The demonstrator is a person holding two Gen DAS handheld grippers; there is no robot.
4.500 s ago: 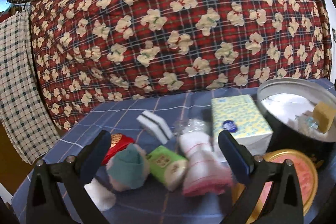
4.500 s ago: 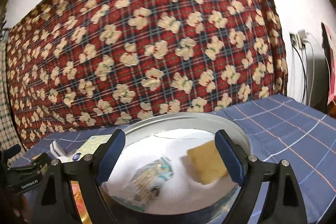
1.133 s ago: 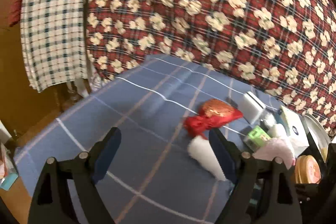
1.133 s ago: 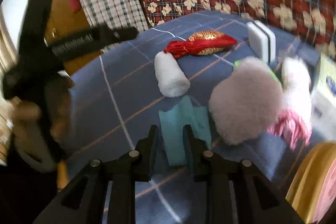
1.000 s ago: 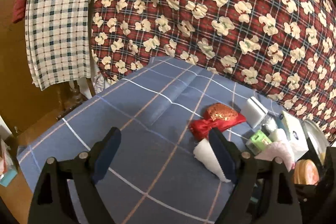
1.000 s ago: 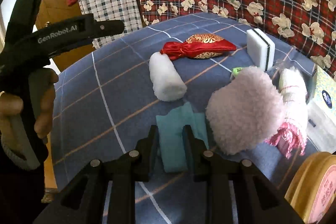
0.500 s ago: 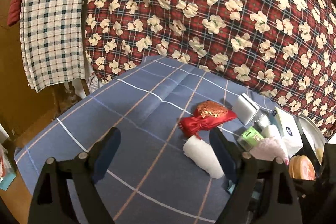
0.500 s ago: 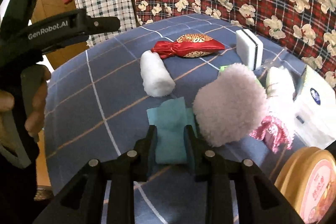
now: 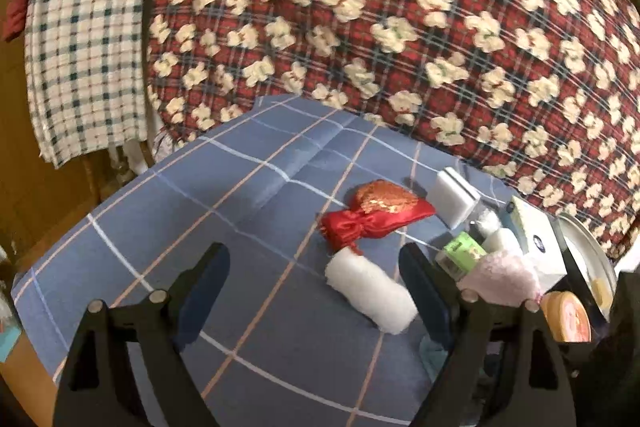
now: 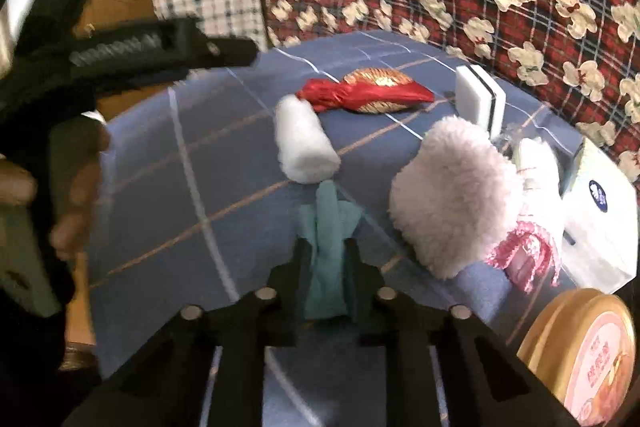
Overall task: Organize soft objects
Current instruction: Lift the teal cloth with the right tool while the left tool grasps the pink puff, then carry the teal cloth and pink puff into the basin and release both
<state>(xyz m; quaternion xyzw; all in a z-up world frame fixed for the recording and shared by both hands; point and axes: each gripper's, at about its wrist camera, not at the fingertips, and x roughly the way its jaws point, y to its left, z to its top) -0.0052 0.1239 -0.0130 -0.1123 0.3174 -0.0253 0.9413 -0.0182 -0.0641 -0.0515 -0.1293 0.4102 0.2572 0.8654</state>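
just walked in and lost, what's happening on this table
A person is sorting soft items on a blue checked tablecloth. The right hand-held gripper is shut on a teal cloth beside a fluffy pink ball. The left hand-held gripper hangs open and empty near a white rolled towel and a red satin pouch.

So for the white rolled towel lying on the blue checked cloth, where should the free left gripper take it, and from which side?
Probably at its middle, across the narrow width. The white rolled towel lies flat as a cylinder, so the open left hand-held gripper could come down from above with one finger on each long side. Its far end lies close to the red satin pouch, so the ends look less free.
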